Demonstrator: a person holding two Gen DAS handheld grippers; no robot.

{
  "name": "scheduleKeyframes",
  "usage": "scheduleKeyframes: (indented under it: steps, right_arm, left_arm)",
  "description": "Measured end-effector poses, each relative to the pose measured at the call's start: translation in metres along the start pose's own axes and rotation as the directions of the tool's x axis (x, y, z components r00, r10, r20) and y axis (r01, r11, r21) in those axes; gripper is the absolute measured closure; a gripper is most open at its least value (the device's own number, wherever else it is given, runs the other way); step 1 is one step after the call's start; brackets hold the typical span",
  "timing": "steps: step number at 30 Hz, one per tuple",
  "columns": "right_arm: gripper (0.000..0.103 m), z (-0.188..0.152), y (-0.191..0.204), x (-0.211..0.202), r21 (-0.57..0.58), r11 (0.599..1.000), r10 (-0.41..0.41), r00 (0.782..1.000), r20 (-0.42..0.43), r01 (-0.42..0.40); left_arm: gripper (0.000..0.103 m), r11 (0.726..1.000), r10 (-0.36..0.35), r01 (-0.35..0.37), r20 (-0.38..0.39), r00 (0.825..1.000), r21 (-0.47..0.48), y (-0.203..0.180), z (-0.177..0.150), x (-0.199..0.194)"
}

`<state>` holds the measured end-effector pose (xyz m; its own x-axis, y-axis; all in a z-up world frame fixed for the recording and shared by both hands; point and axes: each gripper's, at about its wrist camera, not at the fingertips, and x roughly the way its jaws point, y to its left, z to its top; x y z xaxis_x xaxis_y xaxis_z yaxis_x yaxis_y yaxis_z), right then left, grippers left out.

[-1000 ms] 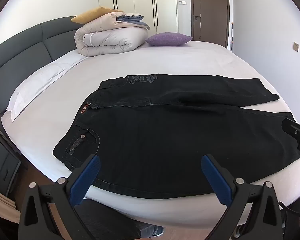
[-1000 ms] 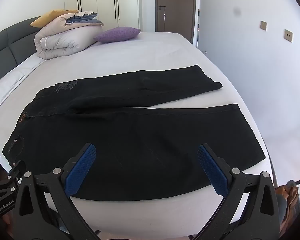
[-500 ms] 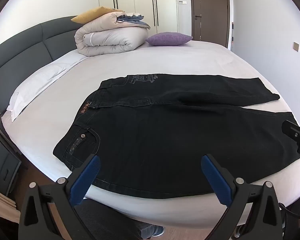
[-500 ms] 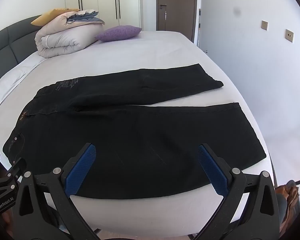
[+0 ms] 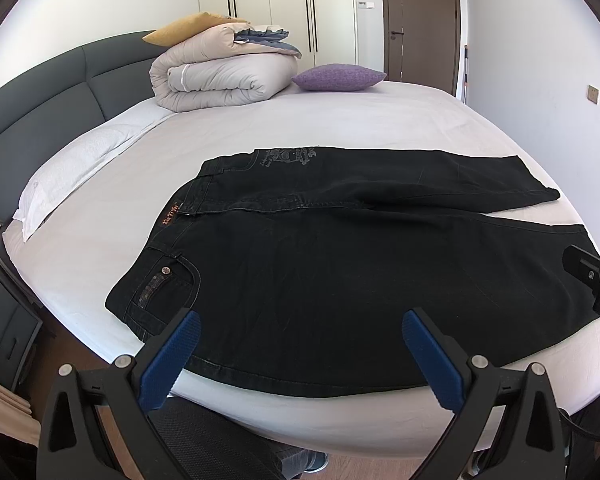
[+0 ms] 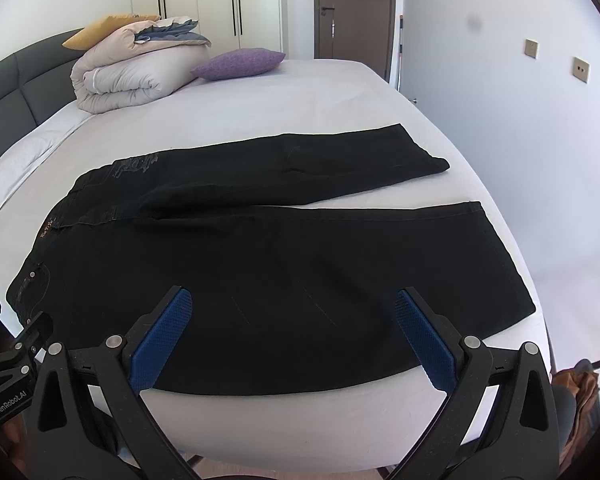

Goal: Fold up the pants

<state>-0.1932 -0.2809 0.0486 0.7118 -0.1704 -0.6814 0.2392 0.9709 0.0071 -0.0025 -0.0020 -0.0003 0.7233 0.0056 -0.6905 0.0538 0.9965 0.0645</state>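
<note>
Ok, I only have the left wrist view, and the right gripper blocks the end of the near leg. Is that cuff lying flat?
Observer: Yes. In the right wrist view the near leg's cuff lies flat on the bed, not hanging over the edge.
Operator: And is the right gripper open?
Observer: The right gripper is open and holds nothing. It hangs over the near edge of the pants.

Matt black denim pants
</note>
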Motion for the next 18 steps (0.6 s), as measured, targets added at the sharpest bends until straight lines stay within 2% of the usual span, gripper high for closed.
scheduleKeyframes:
  steps: [18]
  right_arm:
    - [0.000,-0.0018,0.0027,0.0025,-0.006,1.000,0.001,1.000,-0.006,-0.002]
  left_arm:
    - [0.000,1.000,0.000,0.000,-0.001,1.000,0.000,0.0010,-0.0005,0.0021]
